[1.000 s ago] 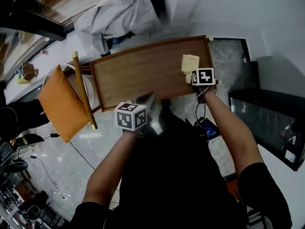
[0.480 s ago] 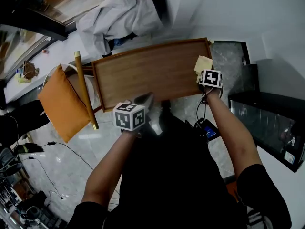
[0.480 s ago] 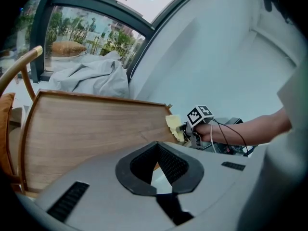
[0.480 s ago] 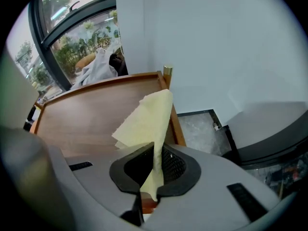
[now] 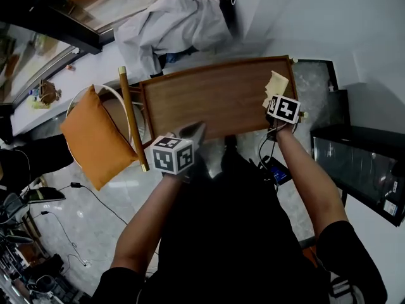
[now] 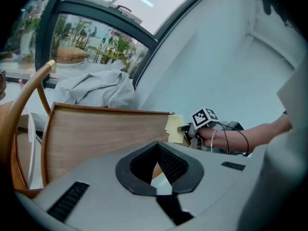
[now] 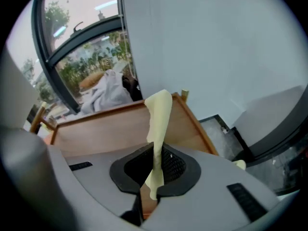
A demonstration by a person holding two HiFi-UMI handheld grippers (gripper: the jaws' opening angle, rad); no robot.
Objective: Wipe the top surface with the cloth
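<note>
pale marbled floor [image 5: 82,214] surrounds one wooden table top [image 5: 209,103] with a low raised rim. in the head view one chair [image 5: 131,119] with a single orange cushion [image 5: 95,138] stands at the table's 9 o'clock end. one heap of light grey fabric [image 5: 174,24] lies at 12 o'clock, and a dark cabinet [image 5: 361,163] sits at 3 o'clock. the one cloth [image 5: 276,84] is pale yellow, thin and creased, over the table's 3 o'clock end near the far corner. whether it touches the wood cannot be told. the right gripper [image 7: 155,160] pinches it between closed jaws, and a narrow strip rises toward 12 o'clock with its top curled. the left gripper [image 6: 157,150] hovers at the table's 6 o'clock edge, its jaws brought together on nothing.
</note>
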